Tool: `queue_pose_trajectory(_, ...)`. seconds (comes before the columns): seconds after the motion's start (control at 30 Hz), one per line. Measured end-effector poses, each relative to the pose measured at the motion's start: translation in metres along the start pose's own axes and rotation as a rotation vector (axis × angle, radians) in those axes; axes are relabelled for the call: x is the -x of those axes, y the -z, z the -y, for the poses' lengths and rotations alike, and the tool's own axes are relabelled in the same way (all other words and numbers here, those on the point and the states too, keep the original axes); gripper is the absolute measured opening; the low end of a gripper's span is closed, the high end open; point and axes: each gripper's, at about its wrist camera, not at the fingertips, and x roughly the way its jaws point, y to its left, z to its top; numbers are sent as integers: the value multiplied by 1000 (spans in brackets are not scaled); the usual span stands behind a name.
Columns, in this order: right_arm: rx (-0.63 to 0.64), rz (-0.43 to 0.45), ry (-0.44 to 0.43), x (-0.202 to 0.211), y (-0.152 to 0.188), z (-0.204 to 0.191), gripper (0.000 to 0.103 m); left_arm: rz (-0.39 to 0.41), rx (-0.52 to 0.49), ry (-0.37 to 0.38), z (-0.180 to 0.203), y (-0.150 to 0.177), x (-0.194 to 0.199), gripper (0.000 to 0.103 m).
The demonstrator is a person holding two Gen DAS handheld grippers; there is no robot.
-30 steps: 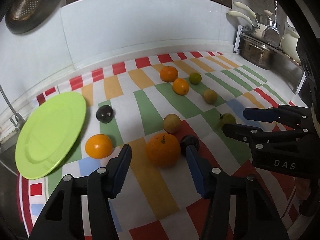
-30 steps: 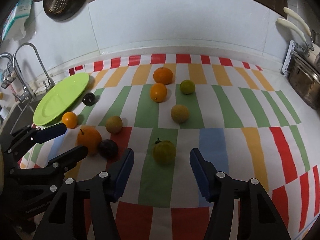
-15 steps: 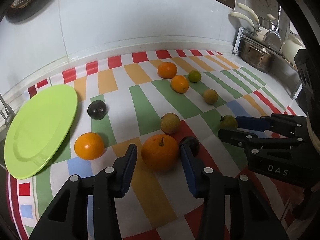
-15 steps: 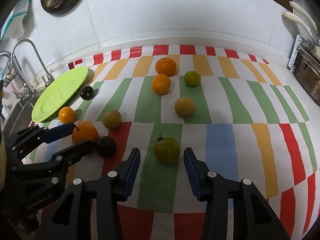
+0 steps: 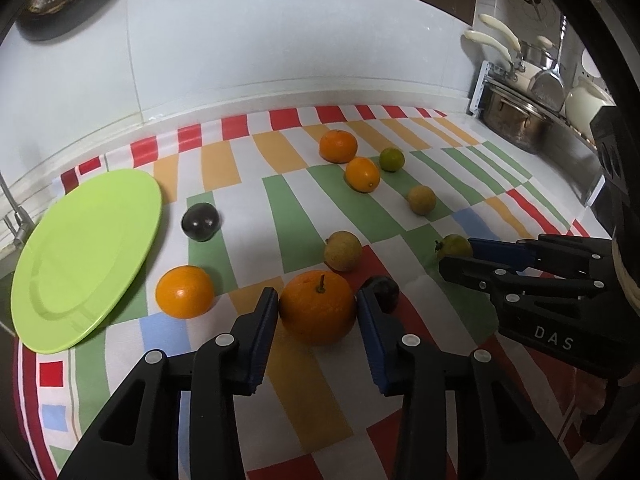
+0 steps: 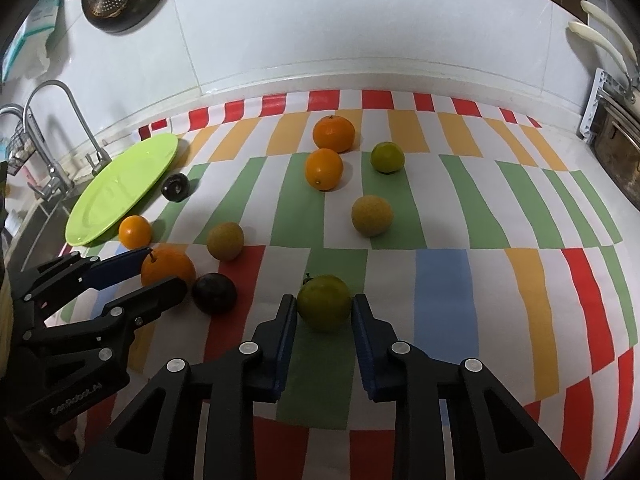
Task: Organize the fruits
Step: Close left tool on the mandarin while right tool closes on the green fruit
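A large orange with a stem point(image 5: 318, 308) lies on the striped cloth between the blue pads of my left gripper point(image 5: 317, 304). The jaws are closing, and both pads touch its sides. My right gripper point(image 6: 324, 312) is shut on a green citrus fruit point(image 6: 324, 304), which still rests on the cloth. A dark plum point(image 6: 214, 292) lies between the two grippers, just right of the large orange. The lime green plate point(image 5: 80, 256) lies at the left with nothing on it.
On the cloth lie a small orange point(image 5: 185, 291), a second dark plum point(image 5: 200, 222), two brownish round fruits point(image 5: 343, 251) point(image 5: 421, 200), two more oranges point(image 5: 338, 146) point(image 5: 362, 175) and a lime point(image 5: 391, 159). A tap point(image 6: 60, 136) and sink stand far left. Pots point(image 5: 516, 120) stand at the right.
Both grippers closed in on their fruits: the left pads came in to the large orange's sides, and the right pads came in onto the green citrus. Neither hand moved.
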Motion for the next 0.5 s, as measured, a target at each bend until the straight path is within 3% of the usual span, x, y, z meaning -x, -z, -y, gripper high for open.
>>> queue_pose_trajectory(0.5, 107, 97, -83, 33, -19, -35, 29, 101, 59, -100, -18, -5, 50, 40)
